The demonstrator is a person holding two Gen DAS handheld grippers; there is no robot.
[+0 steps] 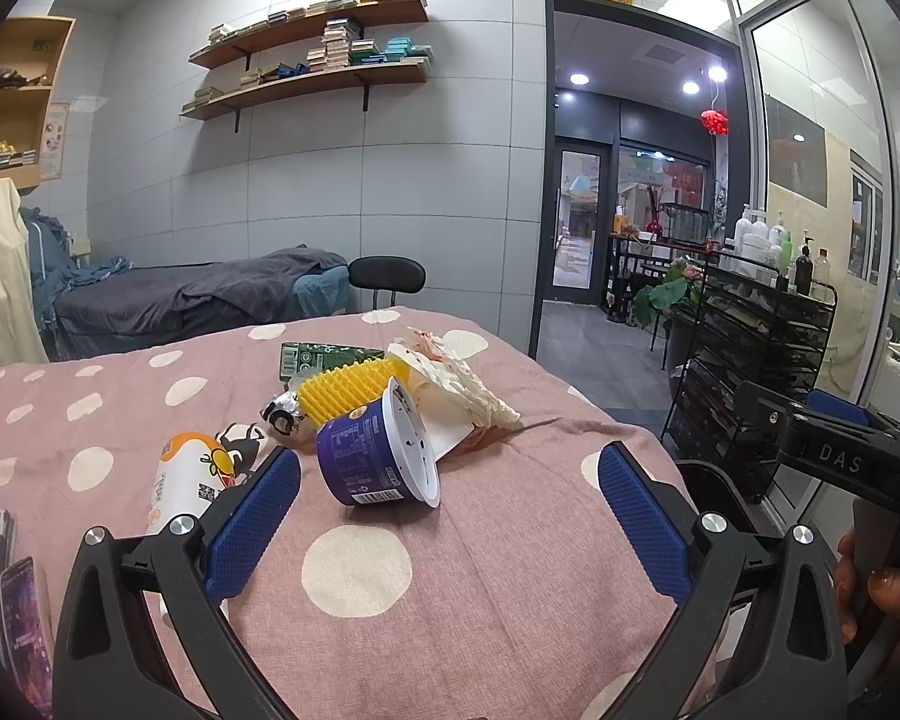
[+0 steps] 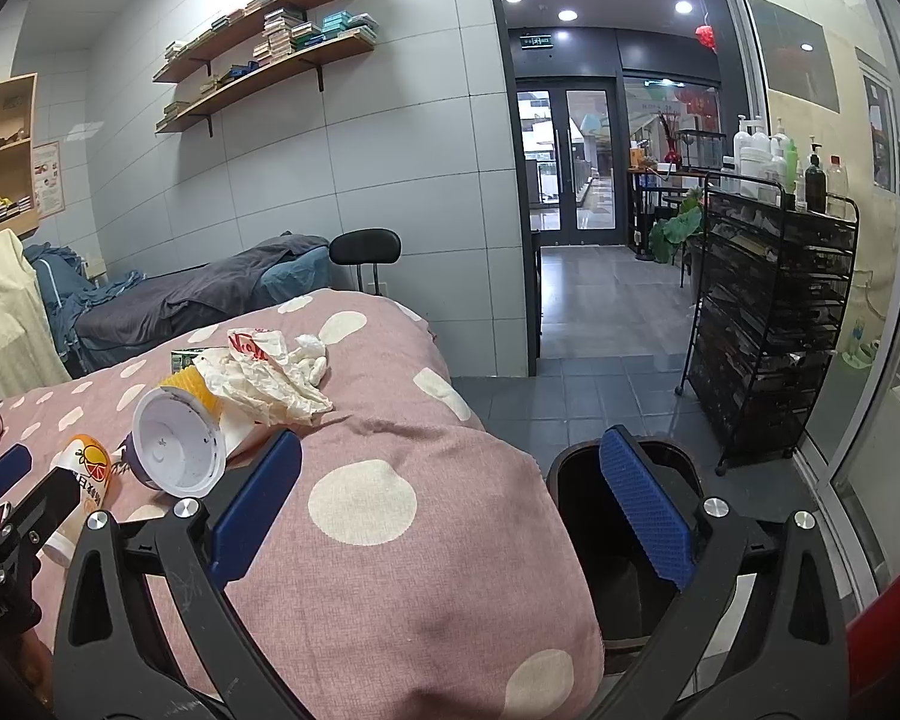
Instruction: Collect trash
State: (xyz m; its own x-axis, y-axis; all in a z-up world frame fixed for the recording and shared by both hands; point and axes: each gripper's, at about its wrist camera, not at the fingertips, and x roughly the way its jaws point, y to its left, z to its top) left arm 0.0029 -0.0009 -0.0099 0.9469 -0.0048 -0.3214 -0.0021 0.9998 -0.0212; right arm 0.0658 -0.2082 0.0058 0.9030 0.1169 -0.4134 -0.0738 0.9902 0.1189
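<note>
Trash on pink dotted cover (image 1: 480, 570): 1 purple cup (image 1: 378, 456) on its side, 1 orange-print bottle (image 1: 180, 480), 1 crumpled wrapper (image 1: 450, 378), 1 green carton (image 1: 324, 357) | your left gripper (image 1: 450, 516) hovers just before the cup, jaws wide, empty | your right gripper (image 2: 450, 510) over the bed edge beside 1 dark bin (image 2: 576, 510), jaws wide | right gripper body reads "DAS"

Around the one purple tub (image 1: 369, 462), which lies on its side on the spotted pink cover (image 1: 480, 588), the trash counts as follows: one white bottle with an orange print (image 1: 180, 480) just left of it, one yellow ribbed cup (image 1: 345, 387) touching it behind, one green carton (image 1: 324, 355) farther back, one crumpled foil piece (image 1: 282, 414) behind-left, and one heap of crumpled white wrappers (image 1: 450, 384) behind-right. One dark bin (image 2: 606, 516) stands right of it, off the cover.
</note>
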